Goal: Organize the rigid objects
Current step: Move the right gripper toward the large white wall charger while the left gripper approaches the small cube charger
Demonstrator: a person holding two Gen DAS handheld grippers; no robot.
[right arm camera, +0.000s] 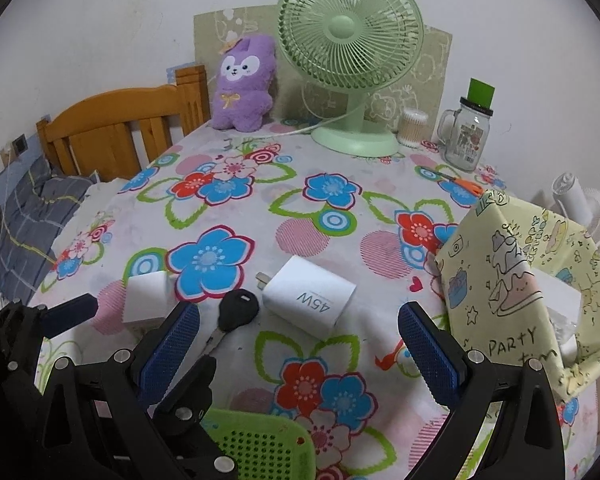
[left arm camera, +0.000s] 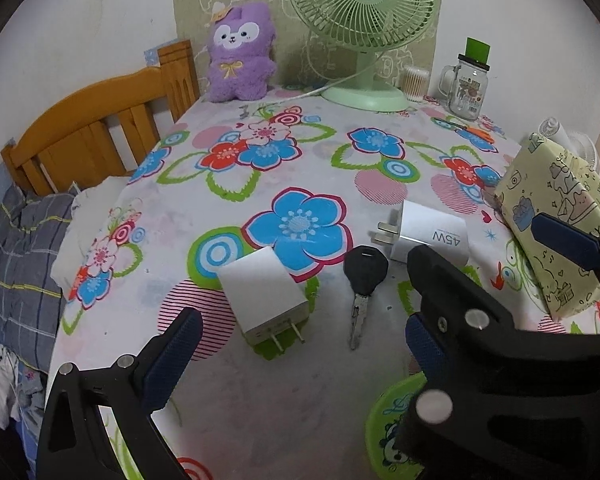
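Observation:
On the flowered tablecloth lie a white charger with prongs toward me [left arm camera: 266, 294] [right arm camera: 145, 298], a black-headed key [left arm camera: 362, 284] [right arm camera: 232, 316] and a white 45W charger [left arm camera: 428, 238] [right arm camera: 310, 300]. My left gripper [left arm camera: 296, 344] is open and empty, its fingers [left arm camera: 172, 356] either side of the near charger and key. My right gripper [right arm camera: 300, 352] is open and empty, just in front of the 45W charger; it also shows in the left wrist view [left arm camera: 488, 248]. A green perforated basket [right arm camera: 256, 446] [left arm camera: 388, 424] sits at the near edge.
A yellow patterned gift bag [right arm camera: 516, 292] [left arm camera: 556, 220] stands at the right. At the back are a purple plush toy [left arm camera: 240, 56], a green fan [left arm camera: 364, 20], a cotton-swab box [right arm camera: 414, 128] and a glass mug jar [right arm camera: 466, 136]. Orange scissors [right arm camera: 462, 184] lie near the jar. A wooden bed headboard [left arm camera: 100, 132] is left.

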